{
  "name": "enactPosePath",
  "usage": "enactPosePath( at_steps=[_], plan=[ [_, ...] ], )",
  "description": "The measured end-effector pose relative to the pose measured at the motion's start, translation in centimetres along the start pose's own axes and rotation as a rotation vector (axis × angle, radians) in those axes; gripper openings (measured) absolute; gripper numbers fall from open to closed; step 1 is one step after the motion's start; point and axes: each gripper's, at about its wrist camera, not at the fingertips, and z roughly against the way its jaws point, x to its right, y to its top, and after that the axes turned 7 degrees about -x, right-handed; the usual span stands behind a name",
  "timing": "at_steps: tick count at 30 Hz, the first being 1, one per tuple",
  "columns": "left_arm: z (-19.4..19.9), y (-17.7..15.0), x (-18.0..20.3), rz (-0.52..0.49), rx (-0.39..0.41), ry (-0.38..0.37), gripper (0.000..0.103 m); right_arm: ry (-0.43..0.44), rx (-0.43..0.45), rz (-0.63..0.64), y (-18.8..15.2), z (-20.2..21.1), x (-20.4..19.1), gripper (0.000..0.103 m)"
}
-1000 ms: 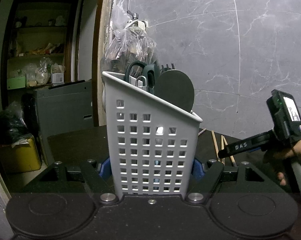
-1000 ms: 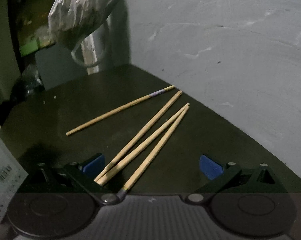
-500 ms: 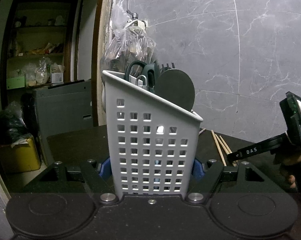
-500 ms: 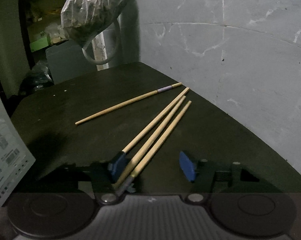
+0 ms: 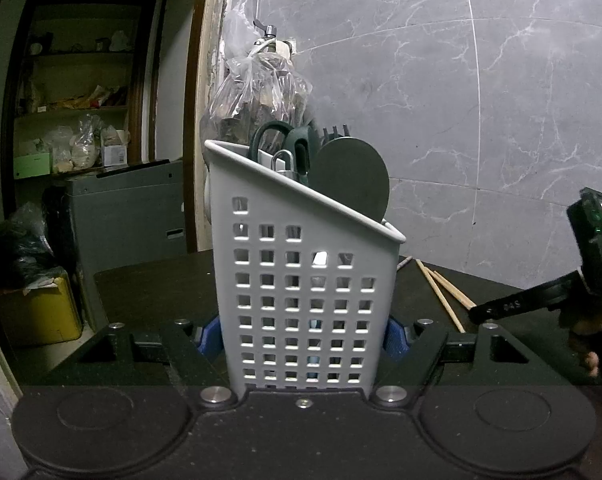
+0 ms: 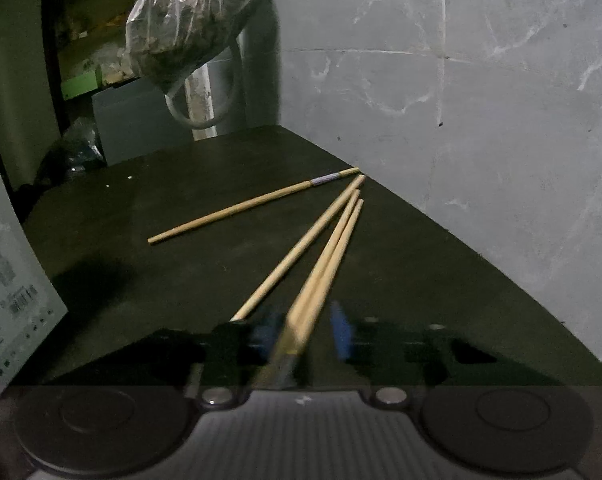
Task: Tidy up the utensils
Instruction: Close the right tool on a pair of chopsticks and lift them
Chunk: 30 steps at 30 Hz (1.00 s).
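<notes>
Grey plastic caddy (image 5: 301,280) is pinched in your left gripper (image 5: 301,336), upright on the table; keep it steady. Right gripper (image 6: 301,332) jaws are closing round two chopsticks (image 6: 325,264) w/ a gap left; a third (image 6: 297,252) lies beside, may snag.

The right gripper (image 5: 521,306) bears small letters, too blurred to read.

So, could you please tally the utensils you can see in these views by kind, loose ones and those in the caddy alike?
Wooden chopsticks on the dark table: 4
Scissors in the grey caddy: 1
Round flat utensil in the caddy: 1
Pronged utensil in the caddy: 1
Total: 7
</notes>
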Motion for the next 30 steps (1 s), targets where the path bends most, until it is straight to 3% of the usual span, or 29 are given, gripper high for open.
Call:
enactPosePath(
  at_steps=[12,19,22,24,30],
  plan=[
    [-0.1,-0.2,0.0,0.005,-0.003,-0.002,0.077,0.104,-0.105,0.059,-4.2,6.2,0.6,0.017],
    [-0.1,-0.2,0.0,0.006,-0.001,-0.004,0.077,0.105,-0.161,0.127,-6.1,9.1,-0.1,0.017],
    [-0.1,-0.2,-0.1,0.007,-0.001,-0.006,0.077,0.119,-0.178,0.145,-6.1,9.4,-0.2,0.026],
    [0.0,-0.2,-0.1,0.006,0.0,-0.006,0.077,0.124,-0.181,0.139,-5.8,9.2,-0.1,0.039],
    [-0.2,-0.2,-0.2,0.01,0.0,-0.01,0.077,0.127,-0.174,0.112,-5.5,9.7,0.8,0.048]
  ],
)
